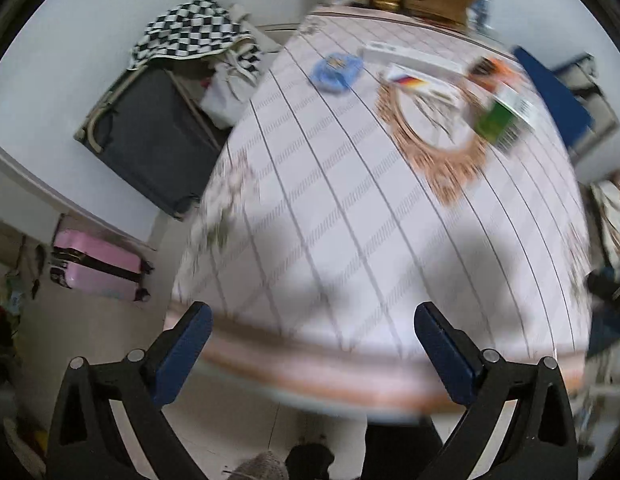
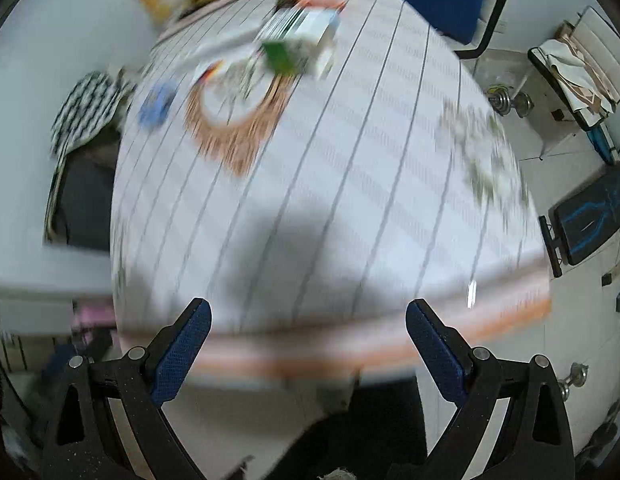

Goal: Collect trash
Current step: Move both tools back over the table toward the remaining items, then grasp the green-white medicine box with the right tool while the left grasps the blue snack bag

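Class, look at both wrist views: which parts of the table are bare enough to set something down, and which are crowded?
The near half of the tablecloth is bare, from the front edge up to the orange ring pattern. The far end is crowded: blue item, long white box, green box and flag-printed packet. Both grippers, left and right, hover open at the near edge.
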Motion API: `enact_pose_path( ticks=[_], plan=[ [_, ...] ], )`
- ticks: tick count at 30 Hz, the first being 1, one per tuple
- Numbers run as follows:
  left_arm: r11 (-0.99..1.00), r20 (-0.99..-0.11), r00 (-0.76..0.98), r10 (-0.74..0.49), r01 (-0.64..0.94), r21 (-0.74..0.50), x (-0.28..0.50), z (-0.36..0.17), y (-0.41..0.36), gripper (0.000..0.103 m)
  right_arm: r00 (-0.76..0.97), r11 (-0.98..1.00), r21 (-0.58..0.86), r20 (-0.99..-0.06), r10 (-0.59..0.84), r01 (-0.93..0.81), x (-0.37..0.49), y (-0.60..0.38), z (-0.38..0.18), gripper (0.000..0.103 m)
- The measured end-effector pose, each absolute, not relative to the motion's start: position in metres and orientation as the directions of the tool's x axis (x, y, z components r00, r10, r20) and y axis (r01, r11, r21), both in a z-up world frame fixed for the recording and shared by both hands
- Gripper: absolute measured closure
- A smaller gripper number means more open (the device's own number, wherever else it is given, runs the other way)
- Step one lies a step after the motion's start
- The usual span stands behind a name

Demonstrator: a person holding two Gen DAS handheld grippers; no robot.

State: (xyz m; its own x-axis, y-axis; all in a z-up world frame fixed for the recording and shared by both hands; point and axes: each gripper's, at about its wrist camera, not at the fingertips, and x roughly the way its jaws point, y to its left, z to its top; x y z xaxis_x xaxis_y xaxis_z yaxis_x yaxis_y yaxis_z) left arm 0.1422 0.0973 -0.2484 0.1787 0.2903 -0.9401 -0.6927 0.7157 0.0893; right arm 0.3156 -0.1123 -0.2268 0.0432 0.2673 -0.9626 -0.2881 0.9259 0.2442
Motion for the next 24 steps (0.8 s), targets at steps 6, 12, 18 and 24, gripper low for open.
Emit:
enact_pose_path(
  ticks=[6, 12, 18, 24],
  plan=[
    [0.622, -0.925, 0.043, 0.377, -0.752, 0.218, 0.233, -0.275, 0.153, 0.0, 0.06, 0.957, 0.241, -0.965, 0.253, -0.16, 0.492, -0.044, -0.252, 0.004],
    [0.618, -0.913, -0.029, 0.406, -0.728, 0.298, 0.307, -0.299, 0.21, 0.0, 0.006, 0.976, 0.174, -0.984, 0.176, -0.129, 0.603, 0.036, -0.31, 0.004],
    [0.712, -0.921, -0.051, 0.387, -0.618, 0.333, 0.374, -0.333, 0.26, 0.0, -0.061, 0.957, 0.179, -0.984, 0.17, -0.227, 0.623, 0.085, -0.339, 0.001],
    [0.788, -0.952, -0.078, 0.297, -0.543, 0.29, 0.416, -0.375, 0.297, 0.0, -0.097, 0.942, 0.201, -0.979, 0.181, -0.271, 0.626, 0.099, -0.345, 0.007]
  ],
)
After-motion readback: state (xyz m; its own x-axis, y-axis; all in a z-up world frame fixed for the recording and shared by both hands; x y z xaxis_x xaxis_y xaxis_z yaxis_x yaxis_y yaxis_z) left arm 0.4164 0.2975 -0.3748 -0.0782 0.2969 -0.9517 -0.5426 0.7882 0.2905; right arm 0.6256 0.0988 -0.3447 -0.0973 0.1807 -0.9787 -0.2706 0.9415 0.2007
